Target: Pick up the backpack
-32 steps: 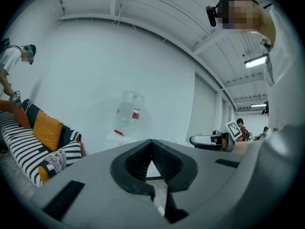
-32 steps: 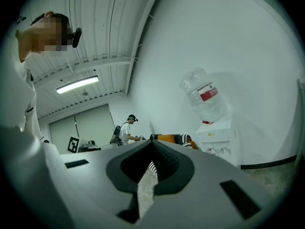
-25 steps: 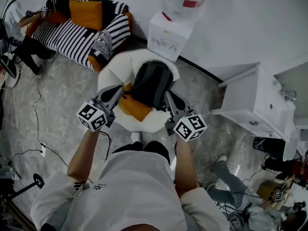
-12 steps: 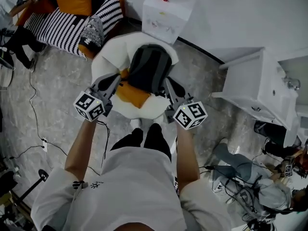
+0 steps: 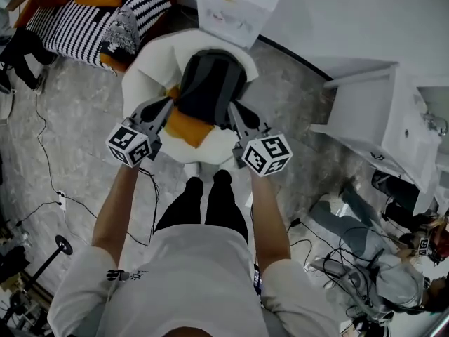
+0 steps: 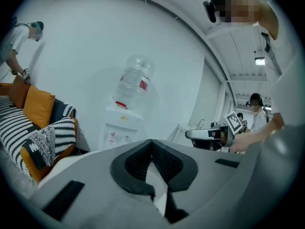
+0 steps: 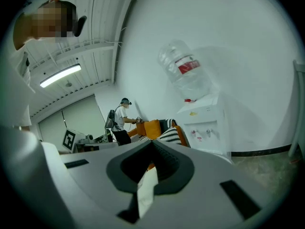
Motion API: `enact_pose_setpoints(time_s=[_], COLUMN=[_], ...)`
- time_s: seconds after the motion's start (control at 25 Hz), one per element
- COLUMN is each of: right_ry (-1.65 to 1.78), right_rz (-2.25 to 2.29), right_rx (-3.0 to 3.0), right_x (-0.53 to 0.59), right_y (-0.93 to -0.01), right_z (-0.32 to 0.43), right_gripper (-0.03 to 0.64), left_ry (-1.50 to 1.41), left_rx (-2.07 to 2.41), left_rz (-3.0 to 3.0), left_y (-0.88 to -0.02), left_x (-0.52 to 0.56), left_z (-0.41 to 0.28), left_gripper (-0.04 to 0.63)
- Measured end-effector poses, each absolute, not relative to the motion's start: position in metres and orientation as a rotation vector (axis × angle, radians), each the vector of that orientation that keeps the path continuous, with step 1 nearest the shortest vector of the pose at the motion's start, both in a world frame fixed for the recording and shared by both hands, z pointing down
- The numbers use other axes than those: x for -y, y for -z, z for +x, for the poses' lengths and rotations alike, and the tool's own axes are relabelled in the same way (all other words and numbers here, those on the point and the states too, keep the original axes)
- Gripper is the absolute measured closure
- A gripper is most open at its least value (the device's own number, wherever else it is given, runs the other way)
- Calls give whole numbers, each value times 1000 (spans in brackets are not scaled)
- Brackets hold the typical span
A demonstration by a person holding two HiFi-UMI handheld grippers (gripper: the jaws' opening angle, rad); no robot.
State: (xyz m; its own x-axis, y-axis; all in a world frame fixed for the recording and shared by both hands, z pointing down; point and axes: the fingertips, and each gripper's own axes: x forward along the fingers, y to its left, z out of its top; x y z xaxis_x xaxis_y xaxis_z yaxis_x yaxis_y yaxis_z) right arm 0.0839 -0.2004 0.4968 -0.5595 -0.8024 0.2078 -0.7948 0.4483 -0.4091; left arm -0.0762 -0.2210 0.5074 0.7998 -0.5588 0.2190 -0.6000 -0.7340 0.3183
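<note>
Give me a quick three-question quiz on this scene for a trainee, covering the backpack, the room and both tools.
1. True or false: the backpack lies on the floor.
2. What stands right behind the white chair? A water dispenser, B fridge, C plant.
3. Fill in: the left tool and right tool both have jaws ___.
Key: 1 false, it sits on the chair; 2 A; 3 shut.
</note>
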Motion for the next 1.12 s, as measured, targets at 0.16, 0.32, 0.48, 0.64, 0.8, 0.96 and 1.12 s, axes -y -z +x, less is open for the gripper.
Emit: enact_pose_setpoints(time_s=[0.16,0.32,0.48,0.64,0.8,0.96,1.12], right_ry=[787,896,956,1010,1031,1015,1058], right_rz=[-1470,-1461,-1463,-1478,-1492,-1475,-1479], right_rx=[-2661,-2674,-2662,-2654,-2668,-2753,-2771], right_x=[208,258,281,289,295,304,310], right_y=[-529,-597,-639,-676,-710,-739,-774], right_z=[94,112,123,129,134,131,132], right_gripper=[611,611,611,611,611,611,611], left_ry=[-191,-259,-323,-375,-396,-414,-464], left_rx=[906,905,902,894,887,897,902], left_rz=[2599,2556,2527,2507,2496,2478,2462], left_y=[-533,-590,-632,-667,-697,-727,-761], left_x=[232,281,302,310,318,332,344], left_z=[-65,-41,-28,-21,-19,-18,-17], left_gripper=[594,594,594,594,594,594,593])
